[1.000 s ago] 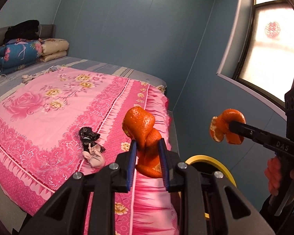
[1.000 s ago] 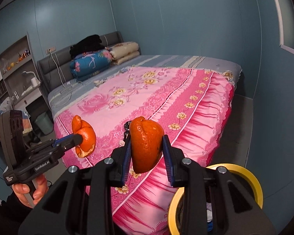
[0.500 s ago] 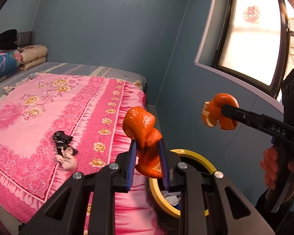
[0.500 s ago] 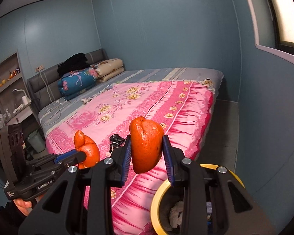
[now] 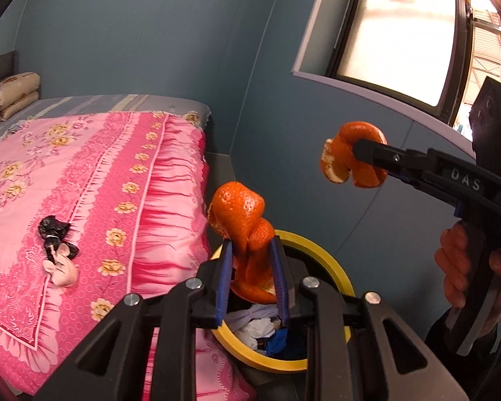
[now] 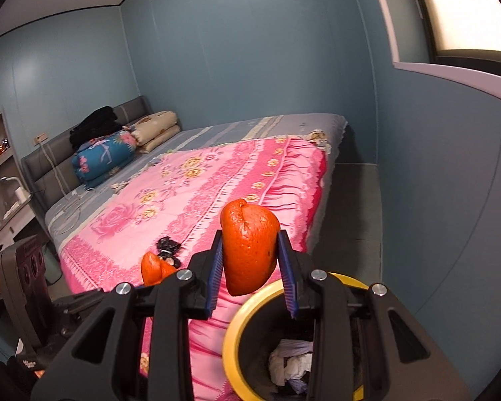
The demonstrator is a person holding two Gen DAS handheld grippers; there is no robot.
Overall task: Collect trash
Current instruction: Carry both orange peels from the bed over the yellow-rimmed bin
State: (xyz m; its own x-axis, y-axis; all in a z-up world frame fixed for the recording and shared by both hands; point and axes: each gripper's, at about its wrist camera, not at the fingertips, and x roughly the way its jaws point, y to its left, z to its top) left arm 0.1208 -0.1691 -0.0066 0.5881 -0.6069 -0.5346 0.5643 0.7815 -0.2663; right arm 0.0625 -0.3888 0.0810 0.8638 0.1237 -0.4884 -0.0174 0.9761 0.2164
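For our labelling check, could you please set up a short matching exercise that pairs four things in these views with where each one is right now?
Things:
1. orange peel
2. second orange peel
3. black wrapper
4. crumpled tissue

Places:
A. inside the yellow-rimmed bin
B. clamped in the right gripper
C. lying on the pink bedspread
D. clamped in the left gripper

Pairs: 1-D, 2-B, 3-C, 4-A
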